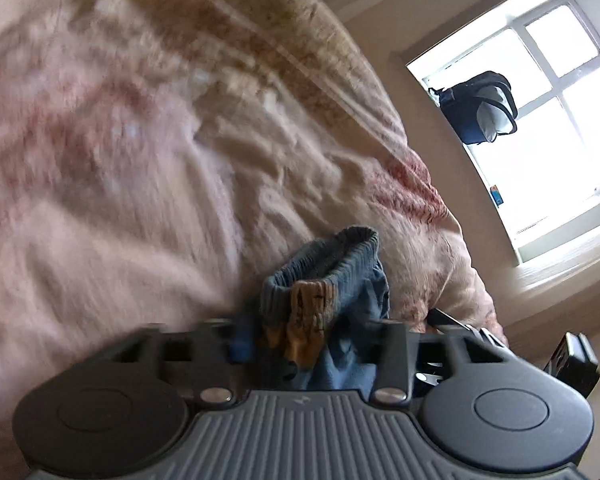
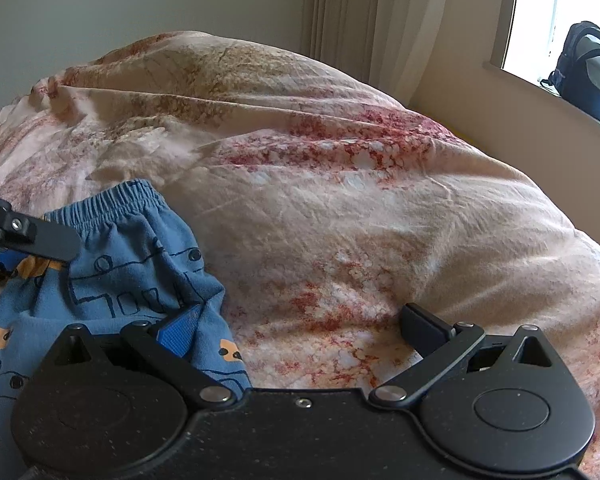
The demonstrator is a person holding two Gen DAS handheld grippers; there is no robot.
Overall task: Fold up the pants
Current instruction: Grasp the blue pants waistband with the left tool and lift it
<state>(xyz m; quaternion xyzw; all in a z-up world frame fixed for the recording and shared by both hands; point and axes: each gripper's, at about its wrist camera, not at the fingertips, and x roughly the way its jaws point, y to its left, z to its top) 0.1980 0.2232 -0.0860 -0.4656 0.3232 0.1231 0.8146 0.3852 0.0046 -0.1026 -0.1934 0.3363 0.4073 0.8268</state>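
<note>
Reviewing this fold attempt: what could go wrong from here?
1. The left tool has bunched pants fabric between its fingers near the waistband; it may grab several layers and drag a lump.
2. The right tool is open, one finger on the pants, so nothing pins them.
3. The rumpled duvet may spoil a flat fold.

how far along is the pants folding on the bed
Early. Done: the blue pants lie on the bedspread, still bunched, with no neat fold visible. In hand: the left gripper has waistband fabric gathered between its fingers; the right gripper is open, one finger at the pants' edge. Left: smoothing them flat and making the folds.
</note>
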